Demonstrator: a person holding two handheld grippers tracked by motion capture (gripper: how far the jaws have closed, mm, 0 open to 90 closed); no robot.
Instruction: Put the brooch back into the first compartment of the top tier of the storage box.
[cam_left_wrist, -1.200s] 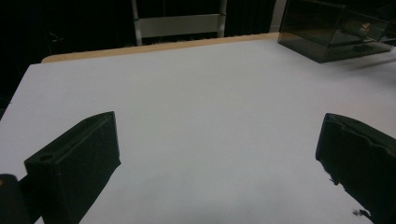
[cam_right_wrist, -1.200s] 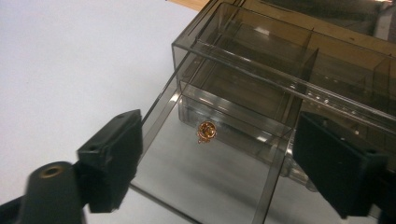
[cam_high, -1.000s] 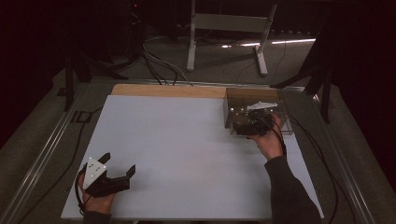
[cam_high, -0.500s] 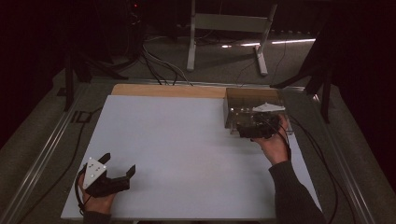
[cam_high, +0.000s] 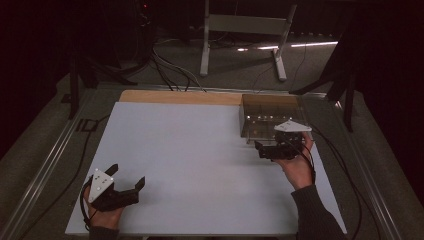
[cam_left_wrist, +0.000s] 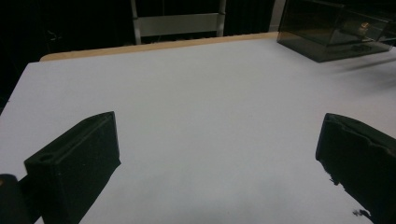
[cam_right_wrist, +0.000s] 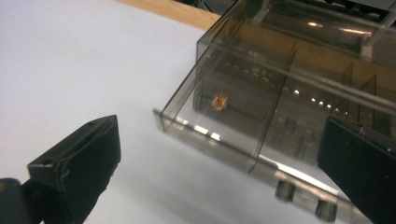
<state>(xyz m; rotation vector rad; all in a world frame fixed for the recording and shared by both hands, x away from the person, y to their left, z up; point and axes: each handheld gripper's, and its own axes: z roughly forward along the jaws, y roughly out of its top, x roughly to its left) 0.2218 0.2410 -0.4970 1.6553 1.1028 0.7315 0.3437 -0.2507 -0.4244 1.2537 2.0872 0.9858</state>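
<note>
A smoky clear plastic box (cam_high: 270, 106) stands at the back right of the white mat (cam_high: 200, 150). Its drawer (cam_right_wrist: 243, 135) is pulled out, divided into compartments, with a small golden piece (cam_right_wrist: 219, 101) inside. My right gripper (cam_high: 264, 147) hovers just in front of the box, open. Its jaws have just been opening, and in the right gripper view (cam_right_wrist: 219, 123) they stand wide on either side of the drawer without touching it. My left gripper (cam_high: 127, 175) rests at the front left, open and empty (cam_left_wrist: 217, 135).
A wooden strip (cam_high: 175, 96) borders the mat's far edge. Behind the table stand a metal frame (cam_high: 240, 25) and floor cables (cam_high: 165, 65). The box (cam_left_wrist: 327, 32) sits far right in the left gripper view.
My right hand has drawn back from the box toward the near edge of the table. The left hand has stayed put.
</note>
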